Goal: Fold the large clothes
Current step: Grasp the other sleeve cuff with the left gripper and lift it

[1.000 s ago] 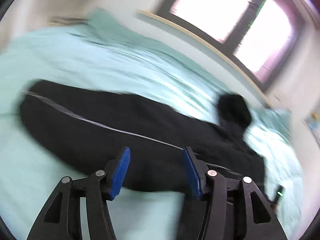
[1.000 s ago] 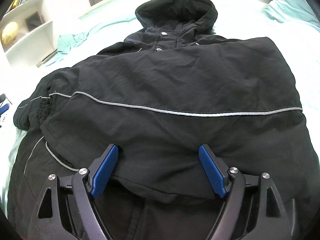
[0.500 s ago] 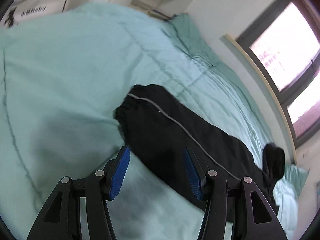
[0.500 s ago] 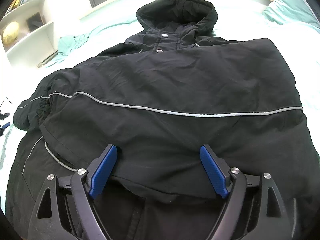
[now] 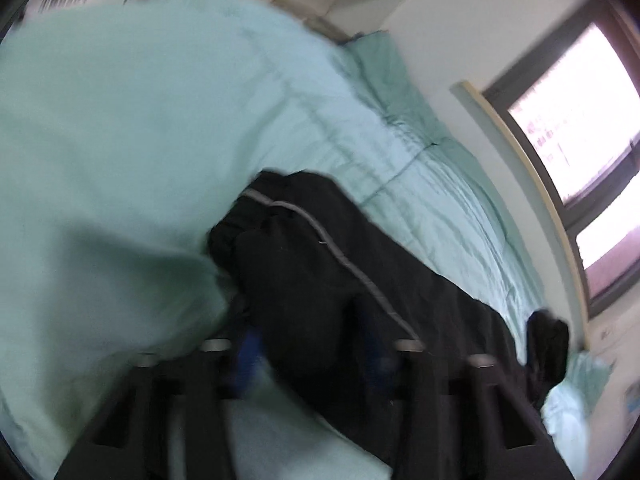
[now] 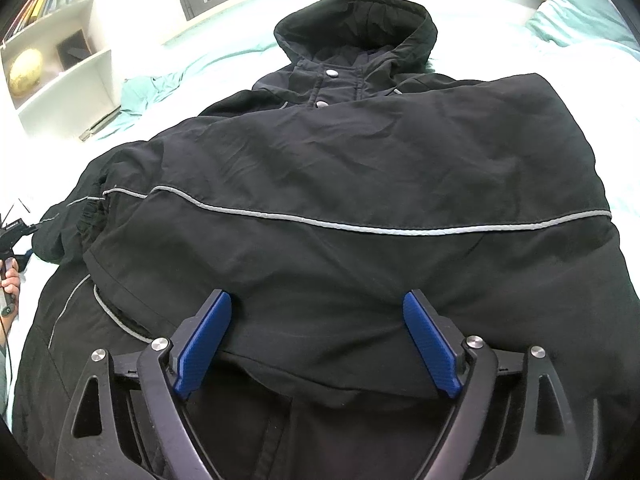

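Observation:
A large black hooded jacket (image 6: 340, 168) with grey piping lies face up on the mint bedspread (image 5: 120, 120), hood (image 6: 352, 24) toward the window. One sleeve is folded across the chest. My right gripper (image 6: 316, 340) is open, its blue pads (image 6: 204, 340) either side of a fold of the jacket's lower front. In the blurred left wrist view, my left gripper (image 5: 310, 354) is open around the jacket's sleeve cuff (image 5: 288, 264), which lies between the fingers. The left gripper also shows at the left edge of the right wrist view (image 6: 12, 236), next to that cuff.
A white bookshelf (image 6: 52, 60) with books and a round golden object stands at the back left. A window (image 5: 580, 120) lines the wall beyond the bed. A crumpled mint pillow (image 6: 152, 88) lies near the shelf. Mint bedding surrounds the jacket on all sides.
The left gripper has moved in onto the sleeve cuff, which now lies between its fingers; its view is motion-blurred. The right gripper and the jacket's body have hardly moved.

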Tool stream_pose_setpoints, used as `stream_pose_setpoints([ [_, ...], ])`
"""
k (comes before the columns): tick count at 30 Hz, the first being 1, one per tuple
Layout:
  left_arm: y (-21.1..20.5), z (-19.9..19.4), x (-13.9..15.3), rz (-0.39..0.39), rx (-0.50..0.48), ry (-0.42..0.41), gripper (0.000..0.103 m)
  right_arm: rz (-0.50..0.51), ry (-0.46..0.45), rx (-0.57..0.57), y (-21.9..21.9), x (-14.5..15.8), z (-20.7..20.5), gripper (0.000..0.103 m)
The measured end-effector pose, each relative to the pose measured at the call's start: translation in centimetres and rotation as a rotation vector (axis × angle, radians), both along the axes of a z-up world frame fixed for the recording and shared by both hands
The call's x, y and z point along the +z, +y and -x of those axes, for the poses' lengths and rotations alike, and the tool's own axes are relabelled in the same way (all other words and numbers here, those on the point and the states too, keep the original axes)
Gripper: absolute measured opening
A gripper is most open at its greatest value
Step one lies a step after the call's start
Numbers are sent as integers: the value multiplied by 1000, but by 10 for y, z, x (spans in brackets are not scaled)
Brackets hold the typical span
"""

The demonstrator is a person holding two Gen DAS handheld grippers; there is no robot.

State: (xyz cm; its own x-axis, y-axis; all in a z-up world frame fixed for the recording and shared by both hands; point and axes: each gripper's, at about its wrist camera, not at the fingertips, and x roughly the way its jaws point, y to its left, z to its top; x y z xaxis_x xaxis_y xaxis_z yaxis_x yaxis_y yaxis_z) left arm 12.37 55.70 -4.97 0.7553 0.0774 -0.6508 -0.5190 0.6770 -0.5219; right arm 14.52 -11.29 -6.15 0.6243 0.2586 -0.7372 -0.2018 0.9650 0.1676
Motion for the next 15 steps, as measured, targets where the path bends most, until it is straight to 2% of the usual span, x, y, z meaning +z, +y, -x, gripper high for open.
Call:
stream_pose_setpoints([
  [3,-22,6,28,-104,-18,-38,21,-3,0,1,1,0,-1,90],
  [7,-61,18,73,-177,-75,-134,20,-1,2,0,1,0,-1,90],
  [10,-109,20,110,-236,-169,-190,19,6,4,-3,0,0,-1,90],
  [13,-164,16,140,-329,-267,-207,19,29,12,-25,2,4,2,90],
  [15,-201,10,156,-355,-336,-219,19,48,13,-68,2,11,9,90],
])
